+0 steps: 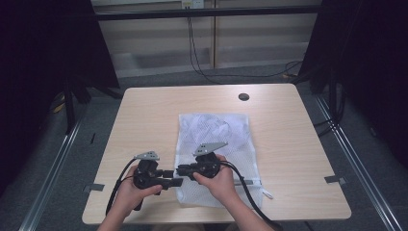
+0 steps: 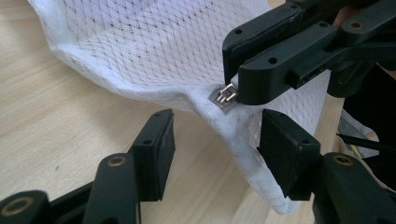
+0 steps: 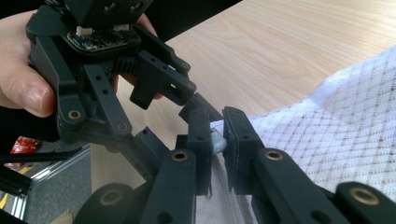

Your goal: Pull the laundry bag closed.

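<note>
Pinching zipper pull (image 2: 225,97), right gripper (image 3: 215,140) clamped, mesh bag (image 1: 211,130); left gripper (image 2: 215,140) fingers apart

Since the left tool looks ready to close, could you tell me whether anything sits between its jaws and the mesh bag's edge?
Nothing visible does. The left tool is open, its jaws straddling the mesh bag's hem just below the zipper pull, which the right tool pinches from the other side.

A pale wood tabletop (image 1: 144,120) sits on grey carpet (image 1: 375,168), a round black grommet (image 1: 244,96) near its far edge. Metal rails (image 1: 53,168) run along the floor on both sides. Black curtains (image 1: 43,57) hang left and right. Beyond, a light panelled wall (image 1: 159,43), with black cables (image 1: 197,57) trailing down to the floor.
</note>
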A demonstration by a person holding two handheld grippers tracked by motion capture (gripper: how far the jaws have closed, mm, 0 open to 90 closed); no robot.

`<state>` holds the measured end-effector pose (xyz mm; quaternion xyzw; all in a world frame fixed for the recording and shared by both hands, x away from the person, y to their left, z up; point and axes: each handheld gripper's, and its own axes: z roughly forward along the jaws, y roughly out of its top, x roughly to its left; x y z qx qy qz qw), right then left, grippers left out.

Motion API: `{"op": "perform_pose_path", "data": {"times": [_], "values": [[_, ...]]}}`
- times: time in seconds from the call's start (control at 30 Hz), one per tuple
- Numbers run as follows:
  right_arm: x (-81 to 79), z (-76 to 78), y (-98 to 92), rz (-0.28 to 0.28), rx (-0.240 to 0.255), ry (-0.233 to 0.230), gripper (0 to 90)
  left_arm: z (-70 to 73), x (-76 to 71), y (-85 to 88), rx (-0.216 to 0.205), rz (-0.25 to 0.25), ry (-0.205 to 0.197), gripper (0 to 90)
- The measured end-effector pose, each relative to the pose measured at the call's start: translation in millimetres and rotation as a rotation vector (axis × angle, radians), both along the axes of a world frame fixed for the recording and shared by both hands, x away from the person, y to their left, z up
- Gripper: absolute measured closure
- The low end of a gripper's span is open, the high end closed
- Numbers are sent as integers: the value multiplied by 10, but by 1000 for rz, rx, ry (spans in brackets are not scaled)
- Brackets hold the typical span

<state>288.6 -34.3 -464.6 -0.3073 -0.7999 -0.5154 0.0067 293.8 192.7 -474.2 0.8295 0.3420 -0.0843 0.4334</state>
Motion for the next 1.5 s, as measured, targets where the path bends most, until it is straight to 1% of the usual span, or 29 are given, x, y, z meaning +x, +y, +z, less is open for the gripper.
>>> {"op": "perform_pose_path", "data": {"times": [0.1, 0.2, 0.27, 0.37, 0.4, 0.43, 0.47, 0.5, 0.67, 0.77, 0.83, 0.87, 0.9, 0.93, 1.07, 1.17, 1.27, 1.3, 1.43, 1.5], "values": [[-4, 0, 7, 1, 2, -2, 822, -5, -4, -22, -1, -5, 7, 494], [-8, 0, 12, 2, 4, -8, 822, -15, 2, -42, -1, -16, 11, 494], [-11, 6, 15, 0, 6, -7, 822, -22, 6, -51, -2, -18, 23, 521], [-13, 17, 11, -2, 10, -8, 822, -27, 12, -65, -12, -24, 15, 550], [-15, 20, 10, -4, 9, -10, 822, -27, 11, -71, -11, -25, 1, 558], [-14, 21, 8, -3, 9, -12, 822, -27, 13, -73, -10, -36, 2, 579], [-14, 22, 5, -4, 9, -14, 822, -28, 13, -75, -12, -35, 3, 598], [-15, 23, 6, -7, 10, -15, 822, -27, 13, -78, -14, -36, 0, 608], [-15, 31, 9, -8, 13, -23, 822, -15, 13, -77, -23, -57, -13, 715], [-15, 40, 3, -11, 21, -23, 822, -7, 21, -67, -35, -51, -5, 769], [-12, 44, -4, -12, 23, -27, 822, -7, 22, -69, -44, -45, -6, 784], [-15, 49, -5, -12, 26, -24, 822, -6, 28, -65, -45, -60, -3, 800], [-16, 51, -8, -12, 27, -25, 822, -4, 28, -65, -40, -61, -8, 810], [-15, 53, -11, -11, 27, -27, 822, -8, 28, -68, -43, -60, -4, 842], [-15, 47, -13, -7, 27, -23, 822, -8, 36, -68, -44, -46, 33, 869], [-16, 46, -13, -5, 28, -23, 822, -7, 41, -62, -42, -41, 44, 872], [-17, 47, -14, -5, 29, -23, 822, -4, 42, -62, -48, -33, 57, 876], [-17, 47, -14, -5, 29, -23, 822, -3, 45, -56, -47, -35, 56, 876], [-20, 50, -21, -3, 29, -23, 823, 14, 52, -39, -60, -15, 78, 879], [-15, 48, -28, -1, 35, -21, 823, 20, 56, -32, -64, -13, 83, 880]]}}
